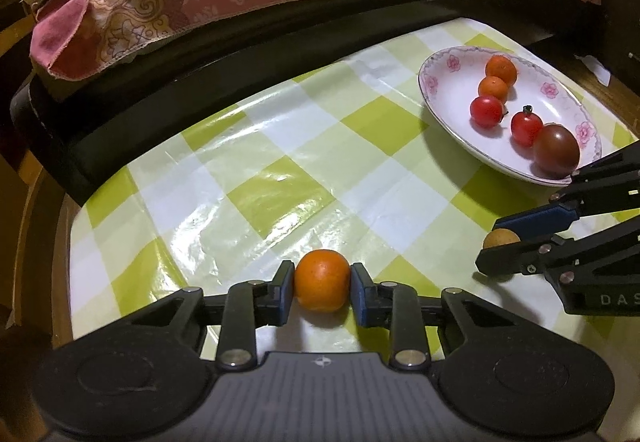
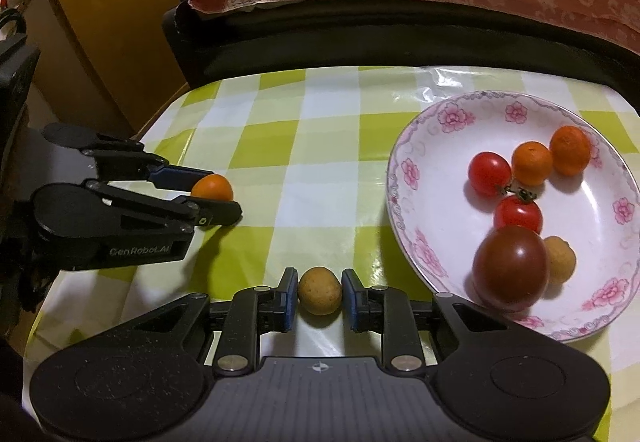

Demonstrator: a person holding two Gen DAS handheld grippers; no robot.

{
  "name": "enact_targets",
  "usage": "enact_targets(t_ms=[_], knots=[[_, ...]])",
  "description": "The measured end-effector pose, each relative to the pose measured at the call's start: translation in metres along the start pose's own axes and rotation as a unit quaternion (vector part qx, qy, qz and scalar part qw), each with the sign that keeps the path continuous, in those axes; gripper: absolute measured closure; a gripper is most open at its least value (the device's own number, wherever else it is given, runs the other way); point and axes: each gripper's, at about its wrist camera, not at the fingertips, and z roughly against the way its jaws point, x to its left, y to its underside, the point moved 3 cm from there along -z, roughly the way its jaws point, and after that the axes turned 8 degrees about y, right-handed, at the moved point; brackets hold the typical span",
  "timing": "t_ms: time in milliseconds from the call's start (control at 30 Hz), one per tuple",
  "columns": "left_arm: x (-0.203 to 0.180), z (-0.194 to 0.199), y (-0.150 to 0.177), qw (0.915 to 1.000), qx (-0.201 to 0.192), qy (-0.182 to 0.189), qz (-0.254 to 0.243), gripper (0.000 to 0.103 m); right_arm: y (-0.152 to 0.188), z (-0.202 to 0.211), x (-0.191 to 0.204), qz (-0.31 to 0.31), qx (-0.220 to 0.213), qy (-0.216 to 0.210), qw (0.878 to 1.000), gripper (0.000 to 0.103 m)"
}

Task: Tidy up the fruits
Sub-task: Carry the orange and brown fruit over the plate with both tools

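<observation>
While my left tool clamps the orange and my right tool brackets the longan beside the plate, either could roll free.

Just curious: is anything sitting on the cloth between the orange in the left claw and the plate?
Nothing: in the left wrist view, only bare checked cloth lies between the orange and the plate.

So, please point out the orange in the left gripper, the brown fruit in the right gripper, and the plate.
orange (image 1: 322, 286), left wrist view, front face.
brown fruit (image 2: 319, 290), right wrist view, its middle.
plate (image 2: 404, 177), right wrist view, left rim.
</observation>
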Motion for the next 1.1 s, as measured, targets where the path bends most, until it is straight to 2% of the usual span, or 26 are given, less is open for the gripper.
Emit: enact_targets(t_ms=[133, 267, 533, 667, 1100], knots=[[-0.009, 0.005, 0.003, 0.9999, 0.002, 0.012, -0.011, 0.067, -0.002, 0.001, -0.002, 0.0, -0.001, 0.006, 1.0, 0.083], [-0.024, 0.013, 0.002, 0.999, 0.0, 0.039, -0.024, 0.067, 0.001, 0.006, -0.006, -0.004, 0.005, 0.011, 1.0, 0.082], [-0.057, 0.009, 0.012, 0.995, 0.026, 0.075, -0.061, 0.067, 0.017, 0.018, -0.011, 0.003, 0.021, 0.024, 0.999, 0.082], [-0.065, 0.008, 0.014, 0.994, 0.024, 0.068, -0.082, 0.067, 0.024, 0.023, -0.012, 0.016, 0.02, 0.027, 0.999, 0.082], [-0.065, 0.009, 0.016, 0.9932, 0.026, 0.066, -0.092, 0.058, 0.026, 0.027, -0.014, 0.022, 0.02, 0.022, 0.999, 0.077]])
